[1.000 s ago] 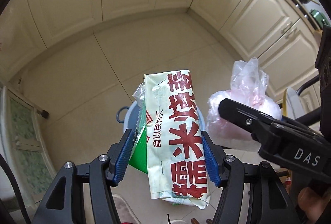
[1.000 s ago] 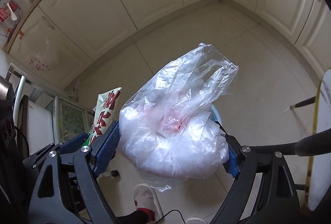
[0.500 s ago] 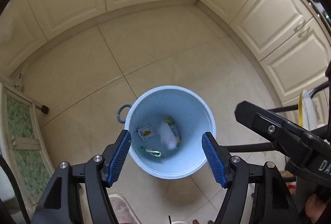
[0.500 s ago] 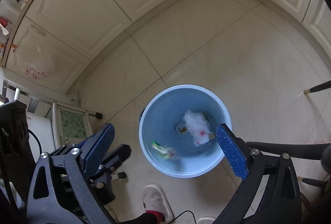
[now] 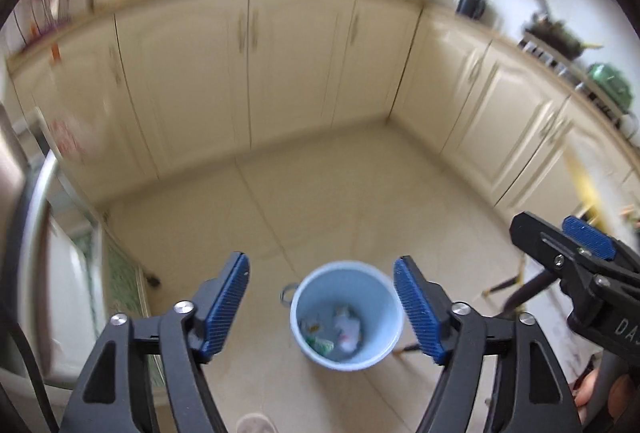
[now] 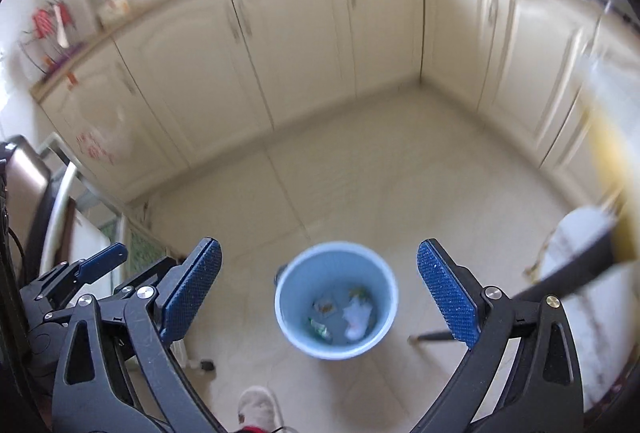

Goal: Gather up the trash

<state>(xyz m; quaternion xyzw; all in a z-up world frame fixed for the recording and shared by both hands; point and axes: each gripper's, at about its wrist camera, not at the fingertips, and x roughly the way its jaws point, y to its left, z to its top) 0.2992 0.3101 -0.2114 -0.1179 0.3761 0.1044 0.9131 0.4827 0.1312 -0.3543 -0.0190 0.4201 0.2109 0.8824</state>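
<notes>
Hovering: left gripper [image 5: 321, 303], jaws opening, empty
Right gripper [image 6: 319, 289]: spread wide, empty
Blue bin [image 6: 380, 337]: upright on floor, holding trash [image 6: 358, 319]

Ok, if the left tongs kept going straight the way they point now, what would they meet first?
Probably the blue trash bin on the floor: it sits centred between the opening, empty left tongs, nothing in between. Depth is unclear.

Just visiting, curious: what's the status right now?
Left gripper jaws opening, empty; right gripper open, empty. Trash in blue bin. Nothing in the way.
</notes>
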